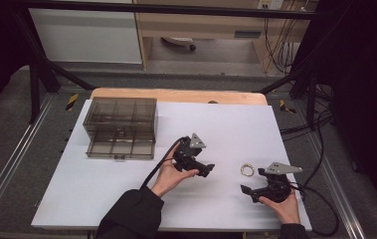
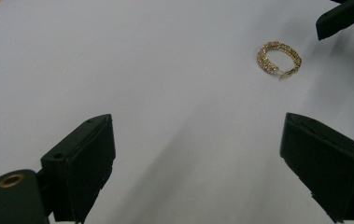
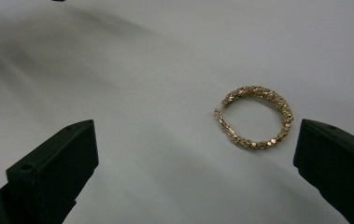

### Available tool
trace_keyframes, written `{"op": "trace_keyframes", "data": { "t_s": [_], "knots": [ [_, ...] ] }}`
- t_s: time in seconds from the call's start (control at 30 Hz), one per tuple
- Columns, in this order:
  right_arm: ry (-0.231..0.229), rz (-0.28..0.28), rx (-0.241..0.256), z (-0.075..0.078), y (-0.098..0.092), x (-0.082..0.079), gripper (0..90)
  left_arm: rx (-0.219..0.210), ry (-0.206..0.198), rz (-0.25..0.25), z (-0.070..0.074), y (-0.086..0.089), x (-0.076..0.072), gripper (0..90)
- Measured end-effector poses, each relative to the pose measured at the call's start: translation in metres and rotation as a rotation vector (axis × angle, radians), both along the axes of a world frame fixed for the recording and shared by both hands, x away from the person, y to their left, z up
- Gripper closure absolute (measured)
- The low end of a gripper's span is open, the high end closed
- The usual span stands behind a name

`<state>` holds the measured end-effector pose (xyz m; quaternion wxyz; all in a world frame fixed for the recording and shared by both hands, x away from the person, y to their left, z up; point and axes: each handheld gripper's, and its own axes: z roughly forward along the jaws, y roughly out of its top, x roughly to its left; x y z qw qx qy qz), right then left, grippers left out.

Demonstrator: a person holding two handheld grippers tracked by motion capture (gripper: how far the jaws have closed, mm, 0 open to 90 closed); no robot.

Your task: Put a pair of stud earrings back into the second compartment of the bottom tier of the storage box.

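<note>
A gold hoop earring (image 3: 255,116) lies flat on the white bench (image 1: 126,199), just ahead of the right tool (image 1: 250,190) and toward its right jaw; the left tool (image 1: 209,170) sits farther off. Both tools gape, holding nothing. The hoop is thin, beaded, glittery, with an open clasp. A smoky plastic drawer box (image 1: 121,127) stands well apart.
</note>
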<state>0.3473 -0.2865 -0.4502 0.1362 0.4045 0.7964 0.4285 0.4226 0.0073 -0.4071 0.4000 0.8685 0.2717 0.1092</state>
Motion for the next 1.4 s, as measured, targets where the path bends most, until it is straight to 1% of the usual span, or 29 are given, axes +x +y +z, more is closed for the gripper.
{"op": "trace_keyframes", "data": {
  "t_s": [0.17, 0.27, 0.33, 0.4, 0.43, 0.5, 0.6, 0.67, 0.73, 0.8, 0.9, 0.97, 1.13, 1.23, 1.33, 1.4],
  "knots": [
    [-0.003, 0.000, -0.002, 0.000, 0.000, 0.000, 0.6, 0.013, 0.014, -0.018, -0.002, -0.022, 0.004, 11.2],
    [0.001, -0.001, -0.001, 0.000, 0.000, 0.000, 0.6, 0.003, 0.019, -0.026, -0.004, -0.037, 0.005, 12.4],
    [0.004, 0.000, -0.001, 0.000, 0.001, 0.000, 0.6, 0.004, 0.024, -0.034, -0.007, -0.047, 0.005, 13.3],
    [0.000, 0.001, -0.004, -0.001, 0.000, 0.000, 0.6, 0.014, 0.031, -0.042, -0.010, -0.056, 0.005, 13.4],
    [0.001, 0.001, -0.005, -0.001, 0.000, 0.000, 0.6, 0.024, 0.031, -0.047, -0.011, -0.060, 0.006, 13.7],
    [0.001, 0.004, -0.010, -0.001, 0.000, 0.000, 0.5, 0.031, 0.032, -0.050, -0.013, -0.068, 0.006, 14.4],
    [0.001, 0.003, -0.008, -0.001, 0.001, 0.000, 0.6, 0.028, 0.040, -0.049, -0.016, -0.077, 0.008, 16.3],
    [0.001, 0.002, -0.008, -0.001, 0.001, 0.000, 0.6, 0.034, 0.042, -0.046, -0.017, -0.083, 0.009, 18.2],
    [0.001, 0.002, -0.010, -0.001, 0.001, 0.000, 0.6, 0.029, 0.045, -0.049, -0.018, -0.090, 0.010, 19.8],
    [0.002, 0.004, -0.012, -0.001, 0.001, 0.000, 0.6, 0.025, 0.042, -0.049, -0.019, -0.096, 0.010, 23.0],
    [0.002, 0.003, -0.011, -0.001, 0.001, 0.000, 0.6, 0.033, 0.034, -0.053, -0.023, -0.104, 0.010, 27.5],
    [0.002, 0.004, -0.012, -0.002, 0.001, 0.000, 0.6, 0.037, 0.037, -0.052, -0.026, -0.108, 0.010, 31.2],
    [0.002, 0.004, -0.012, -0.001, 0.001, 0.000, 0.6, 0.030, 0.055, -0.044, -0.033, -0.115, 0.013, 42.9],
    [0.002, 0.004, -0.014, -0.001, 0.001, 0.000, 0.6, 0.034, 0.052, -0.051, -0.036, -0.119, 0.014, 46.5],
    [0.002, 0.004, -0.011, -0.001, 0.001, 0.000, 0.6, 0.028, 0.043, -0.050, -0.037, -0.123, 0.014, 52.7],
    [0.005, 0.003, -0.013, -0.001, 0.001, 0.000, 0.6, 0.027, 0.047, -0.052, -0.038, -0.125, 0.014, 56.3]
  ]
}}
